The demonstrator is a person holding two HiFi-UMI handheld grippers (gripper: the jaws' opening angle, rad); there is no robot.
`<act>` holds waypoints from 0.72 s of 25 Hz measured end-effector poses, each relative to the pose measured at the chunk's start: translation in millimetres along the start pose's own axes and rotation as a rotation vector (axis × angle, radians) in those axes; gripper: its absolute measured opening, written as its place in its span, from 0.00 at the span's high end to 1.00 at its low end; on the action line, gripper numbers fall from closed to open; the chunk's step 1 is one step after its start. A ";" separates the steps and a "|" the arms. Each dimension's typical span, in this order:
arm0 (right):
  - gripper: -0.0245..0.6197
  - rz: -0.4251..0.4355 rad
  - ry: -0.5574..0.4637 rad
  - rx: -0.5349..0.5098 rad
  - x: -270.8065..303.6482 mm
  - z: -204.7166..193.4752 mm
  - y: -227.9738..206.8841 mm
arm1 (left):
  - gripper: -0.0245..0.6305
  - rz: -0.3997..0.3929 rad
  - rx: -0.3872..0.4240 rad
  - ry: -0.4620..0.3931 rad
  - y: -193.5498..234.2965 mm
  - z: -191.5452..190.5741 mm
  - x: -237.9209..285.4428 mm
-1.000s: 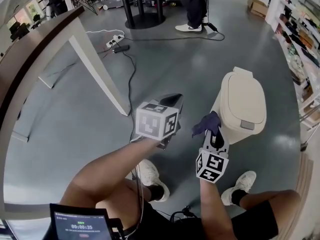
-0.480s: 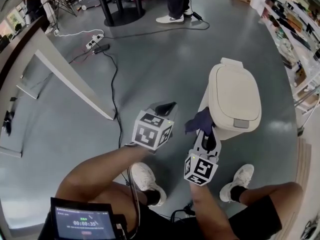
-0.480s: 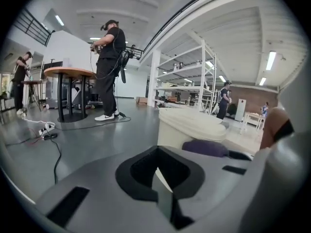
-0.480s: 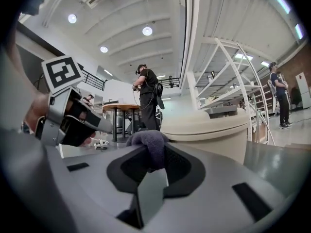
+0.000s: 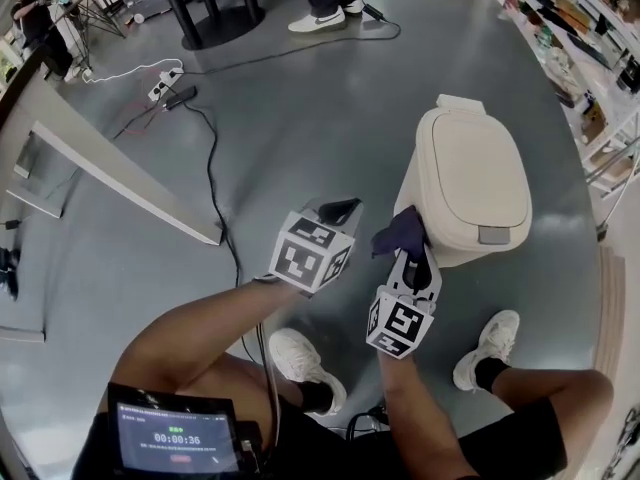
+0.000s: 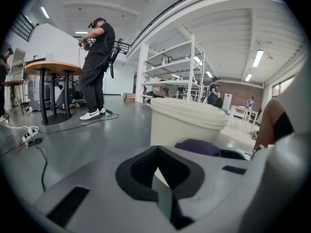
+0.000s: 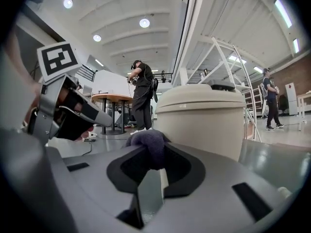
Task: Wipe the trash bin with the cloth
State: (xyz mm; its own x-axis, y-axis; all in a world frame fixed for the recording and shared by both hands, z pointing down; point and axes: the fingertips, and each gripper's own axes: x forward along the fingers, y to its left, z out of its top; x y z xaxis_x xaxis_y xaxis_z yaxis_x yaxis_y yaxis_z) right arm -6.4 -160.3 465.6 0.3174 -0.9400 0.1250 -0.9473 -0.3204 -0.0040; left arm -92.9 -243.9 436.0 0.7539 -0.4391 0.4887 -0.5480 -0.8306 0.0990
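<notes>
Purple cloth [image 5: 400, 233] in R claw [image 5: 410, 255], forearm [image 5: 425, 413] down, beside beige bin [image 5: 470, 168].

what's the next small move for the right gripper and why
Probably ease the right hand-held gripper forward until the purple cloth it clamps presses on the trash bin: the bin's wall stands straight ahead, seemingly not yet touched.

Head view: trash bin [image 5: 416, 196] base hidden under its lid [image 5: 478, 168], cloth [image 5: 398, 233]-to-bin contact unclear. Cloth's lower end is buried in right hand-held gripper [image 5: 412, 258] jaws. Standing person [image 5: 322, 16] cut off at top edge.
</notes>
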 end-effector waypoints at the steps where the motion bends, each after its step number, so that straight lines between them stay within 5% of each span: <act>1: 0.86 -0.008 0.006 -0.005 1.6 -3.2 -0.3 | 0.97 -0.011 0.008 0.004 -0.8 -1.7 5.0; 10: 0.86 -0.047 0.107 -0.024 15.2 -55.4 0.7 | 0.97 -0.068 0.014 0.056 5.6 -25.9 32.2; 16: 0.86 -0.079 0.173 -0.039 23.5 -95.3 -0.6 | 0.97 -0.069 0.283 0.021 18.6 -40.3 39.6; 18: 0.86 -0.096 0.193 -0.037 26.6 -107.9 -0.7 | 0.97 -0.092 0.281 0.020 20.1 -44.0 43.4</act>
State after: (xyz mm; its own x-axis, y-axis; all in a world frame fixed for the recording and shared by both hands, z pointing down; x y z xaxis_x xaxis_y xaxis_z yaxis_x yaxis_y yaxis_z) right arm -2.0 -172.4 576.1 0.3952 -0.8644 0.3108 -0.9153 -0.3993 0.0534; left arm -87.2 -264.5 497.4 0.7869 -0.3535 0.5058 -0.3543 -0.9299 -0.0987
